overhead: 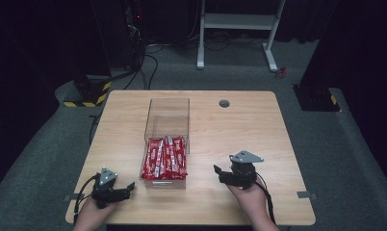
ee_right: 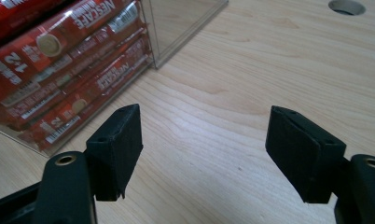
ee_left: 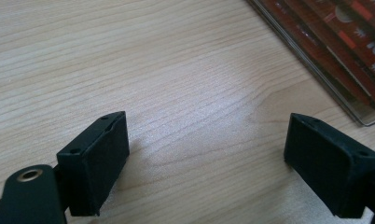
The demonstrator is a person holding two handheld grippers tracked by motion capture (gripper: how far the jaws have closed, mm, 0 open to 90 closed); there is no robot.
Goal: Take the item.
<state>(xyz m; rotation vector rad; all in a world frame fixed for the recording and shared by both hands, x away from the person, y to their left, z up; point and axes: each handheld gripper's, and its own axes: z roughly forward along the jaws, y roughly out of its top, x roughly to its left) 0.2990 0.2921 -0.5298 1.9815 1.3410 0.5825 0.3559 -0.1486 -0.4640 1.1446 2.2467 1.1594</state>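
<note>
Wooden table (overhead: 239, 125) w/ a clear plastic box (overhead: 168, 108) standing near its middle, long side running away from the person. The near half of the box is packed w/ red sachets (overhead: 163, 159), white lettering on them, lying lengthwise; the far half looks bare.

Left gripper (overhead: 126, 188) sits low at the near left corner of the table, held in the person's left hand (overhead: 93, 214), jaws pointing toward the near left corner of the box, near it but not touching. In the left gripper view its 2 black jaws stand wide apart w/ just wood grain between them; the box corner and sachets (ee_left: 349, 42) show at the upper right, beyond the jaw on that side.

Right gripper (overhead: 219, 173) is on the other side of the box, held in the right hand (overhead: 249, 197), grey 3-cornered plate on top, jaws aimed left toward the box's near right side, w/ a clear gap of table between. In the right gripper view the jaws are also well apart, nothing between them but tabletop; the box wall (ee_right: 176, 28) and the stacked sachets (ee_right: 59, 70) sit up-left, apart from the left-hand jaw. A round cable hole (ee_right: 346, 6) in the table shows at the top right; from above it lies past the box's far right corner.
</note>
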